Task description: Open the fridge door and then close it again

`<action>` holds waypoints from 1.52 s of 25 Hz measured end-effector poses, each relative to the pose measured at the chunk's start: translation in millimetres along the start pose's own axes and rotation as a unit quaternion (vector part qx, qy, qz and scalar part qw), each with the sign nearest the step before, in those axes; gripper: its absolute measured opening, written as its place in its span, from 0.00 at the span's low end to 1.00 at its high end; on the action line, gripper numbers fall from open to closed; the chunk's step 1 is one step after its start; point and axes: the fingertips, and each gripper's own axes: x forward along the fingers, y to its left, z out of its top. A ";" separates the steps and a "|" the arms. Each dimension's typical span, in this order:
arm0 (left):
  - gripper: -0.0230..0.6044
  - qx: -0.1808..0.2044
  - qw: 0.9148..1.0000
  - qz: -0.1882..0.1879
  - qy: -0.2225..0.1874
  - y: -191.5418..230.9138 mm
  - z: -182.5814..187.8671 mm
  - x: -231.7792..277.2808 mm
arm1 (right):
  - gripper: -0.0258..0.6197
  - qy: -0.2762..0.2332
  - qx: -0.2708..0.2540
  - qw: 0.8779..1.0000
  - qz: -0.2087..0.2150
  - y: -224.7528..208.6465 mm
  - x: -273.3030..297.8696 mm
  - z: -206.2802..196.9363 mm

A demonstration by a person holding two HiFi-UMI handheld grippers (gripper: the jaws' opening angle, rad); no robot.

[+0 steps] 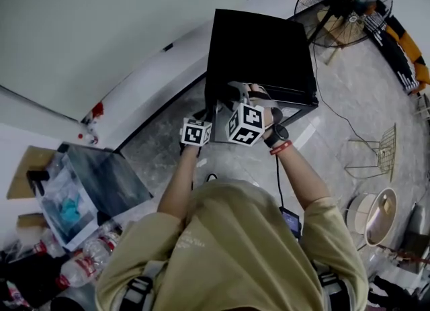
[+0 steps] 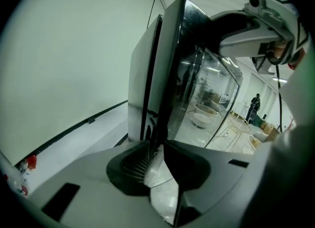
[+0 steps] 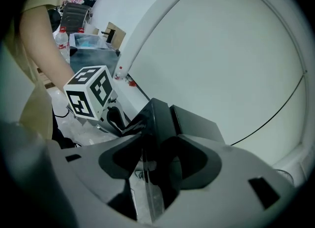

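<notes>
Astride fridge door (image 1: 295, 97) edge, both grippers (image 2: 156, 155) (image 3: 150, 158)

In the left gripper view, the glass fridge door (image 2: 206, 94) is full of reflections, so the inside cannot be seen. A far-off person (image 2: 255, 106) at the right is too small to make out. In the head view, an orange and black thing (image 1: 403, 48) at the upper right runs off the edge.

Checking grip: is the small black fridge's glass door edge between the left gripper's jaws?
Yes, the left gripper straddles the fridge's glass door edge.
</notes>
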 end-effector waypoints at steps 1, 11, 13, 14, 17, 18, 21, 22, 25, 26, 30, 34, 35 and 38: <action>0.17 0.001 1.000 0.005 0.002 2.5 -0.1 2.2 | 0.40 0.003 0.001 1.000 -0.003 -1.3 1.2 -0.7; 0.18 0.001 0.999 0.033 -0.003 6.5 4.6 -2.0 | 0.41 -0.008 -0.002 1.000 -0.021 -1.2 3.6 0.1; 0.18 0.002 0.999 0.041 -0.001 5.5 5.2 -4.1 | 0.41 -0.008 0.001 1.000 -0.019 -1.7 1.9 -0.6; 0.18 0.003 0.999 0.047 0.000 5.3 6.2 -6.6 | 0.41 -0.010 0.003 1.000 -0.019 -2.1 0.2 -0.7; 0.17 0.007 0.998 0.055 -0.018 -1.2 18.0 -21.4 | 0.39 -0.031 0.011 0.999 -0.027 -2.5 -11.7 2.8; 0.17 0.010 0.998 0.054 -0.028 -5.7 25.5 -28.3 | 0.38 -0.040 0.016 0.999 -0.028 -1.9 -17.5 4.5; 0.17 0.018 0.996 0.057 -0.059 -17.4 48.6 -49.9 | 0.38 -0.063 0.041 0.997 -0.030 -2.5 -35.3 6.4; 0.17 0.017 0.996 0.061 -0.068 -19.8 54.7 -56.6 | 0.38 -0.069 0.054 0.996 -0.032 -3.6 -41.3 5.5; 0.17 0.009 0.992 0.074 -0.097 -27.2 70.4 -77.6 | 0.38 -0.085 0.106 0.990 -0.039 -6.8 -59.1 -2.1; 0.17 0.008 0.991 0.077 -0.105 -31.7 75.9 -85.5 | 0.38 -0.089 0.124 0.987 -0.042 -8.1 -65.2 -5.5; 0.17 0.015 0.986 0.083 -0.145 -53.0 100.4 -113.9 | 0.35 -0.115 0.201 0.971 -0.058 -17.1 -91.6 -22.2; 0.17 0.032 0.981 0.071 -0.178 -79.8 121.6 -132.9 | 0.28 -0.148 0.283 0.944 -0.087 -26.0 -119.5 -42.8; 0.16 0.038 0.980 0.068 -0.185 -86.7 126.7 -136.0 | 0.27 -0.153 0.300 0.937 -0.094 -26.7 -125.6 -48.6; 0.16 0.054 0.975 0.064 -0.205 -105.4 140.5 -144.9 | 0.23 -0.168 0.348 0.916 -0.110 -27.3 -142.1 -64.9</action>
